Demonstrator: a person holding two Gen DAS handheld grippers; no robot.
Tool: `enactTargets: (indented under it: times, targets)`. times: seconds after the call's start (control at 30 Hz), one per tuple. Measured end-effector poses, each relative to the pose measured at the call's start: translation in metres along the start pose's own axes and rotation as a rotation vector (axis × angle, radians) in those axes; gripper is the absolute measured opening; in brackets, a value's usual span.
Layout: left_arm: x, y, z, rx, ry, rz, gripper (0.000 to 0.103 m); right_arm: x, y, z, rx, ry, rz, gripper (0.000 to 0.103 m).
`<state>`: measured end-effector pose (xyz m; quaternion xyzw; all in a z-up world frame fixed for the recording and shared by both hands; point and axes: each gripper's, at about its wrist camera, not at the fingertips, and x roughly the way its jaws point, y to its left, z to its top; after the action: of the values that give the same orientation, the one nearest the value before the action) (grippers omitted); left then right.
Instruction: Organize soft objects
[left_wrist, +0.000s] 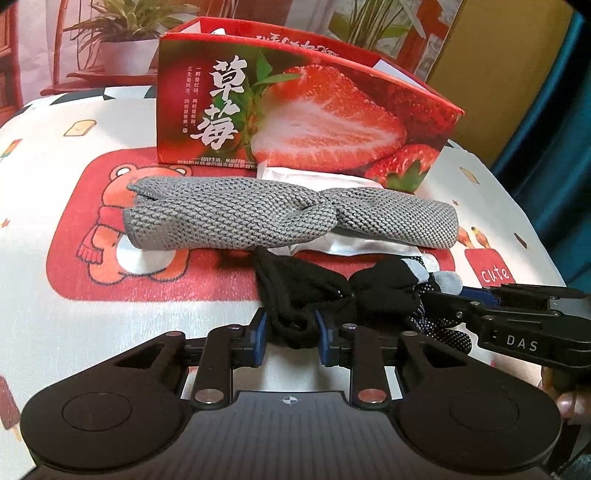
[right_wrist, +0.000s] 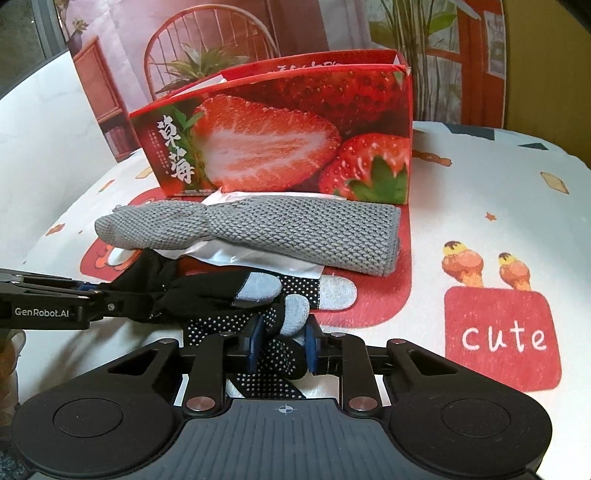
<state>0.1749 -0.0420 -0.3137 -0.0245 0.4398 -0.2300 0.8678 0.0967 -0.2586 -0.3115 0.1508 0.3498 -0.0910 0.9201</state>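
A black glove (left_wrist: 369, 291) with white dots and grey fingertips lies on the tablecloth; it also shows in the right wrist view (right_wrist: 221, 291). My left gripper (left_wrist: 290, 336) is shut on its black cuff end. My right gripper (right_wrist: 282, 343) is shut on its dotted finger end and enters the left wrist view from the right (left_wrist: 461, 295). Behind the glove a grey knitted cloth (left_wrist: 288, 218) lies across a white plastic packet (left_wrist: 351, 243), also seen in the right wrist view (right_wrist: 266, 229). A red strawberry box (left_wrist: 295, 110) stands open-topped behind them, also in the right wrist view (right_wrist: 280, 136).
The patterned tablecloth (left_wrist: 110, 314) has a red bear panel and a red "cute" patch (right_wrist: 502, 336). A backdrop with printed plants and a chair (right_wrist: 207, 48) stands behind the box. The table edge curves away at left and right.
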Motion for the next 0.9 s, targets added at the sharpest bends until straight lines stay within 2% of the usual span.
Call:
enactTargets:
  times: [0.13, 0.37, 0.63, 0.9]
  targets:
    - [-0.006, 0.002, -0.005, -0.009, 0.009, -0.002, 0.027, -0.005, 0.001, -0.005, 0.014, 0.004, 0.015, 0.02]
    - [-0.02, 0.001, -0.01, -0.006, 0.006, 0.015, 0.019, -0.012, 0.006, -0.007, 0.02, 0.004, 0.062, 0.012]
    - [-0.033, -0.004, -0.007, 0.001, -0.041, 0.009, 0.018, -0.023, 0.01, -0.003, 0.012, -0.058, 0.085, 0.011]
    - [-0.05, -0.008, -0.003, 0.001, -0.128, -0.016, 0.018, -0.035, 0.008, 0.002, 0.027, -0.145, 0.089, 0.01]
